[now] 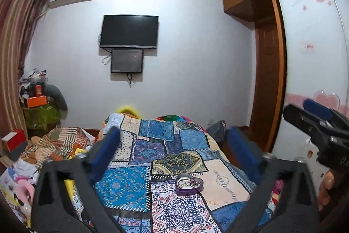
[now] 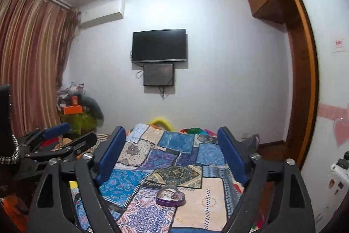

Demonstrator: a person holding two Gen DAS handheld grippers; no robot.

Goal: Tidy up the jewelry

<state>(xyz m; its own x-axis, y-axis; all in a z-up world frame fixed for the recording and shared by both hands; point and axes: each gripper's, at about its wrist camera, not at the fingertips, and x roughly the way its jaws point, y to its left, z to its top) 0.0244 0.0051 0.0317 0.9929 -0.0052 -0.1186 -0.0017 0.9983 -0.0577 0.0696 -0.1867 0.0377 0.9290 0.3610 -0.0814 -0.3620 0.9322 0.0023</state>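
Note:
A purple heart-shaped box (image 1: 189,184) lies open on the patchwork bedspread (image 1: 174,145), with a tangle of jewelry inside. It also shows in the right wrist view (image 2: 170,195). My left gripper (image 1: 174,137) is open and empty, held above the bed well short of the box; it shows at the left of the right wrist view (image 2: 72,134). My right gripper (image 2: 172,134) is open and empty, raised above the bed; its body shows at the right edge of the left wrist view (image 1: 316,121).
A heap of clothes and a red box (image 1: 14,141) lie left of the bed. A cluttered stand (image 1: 41,106) is by the striped curtain. A wardrobe (image 1: 305,58) stands right. A TV (image 1: 129,31) hangs on the far wall.

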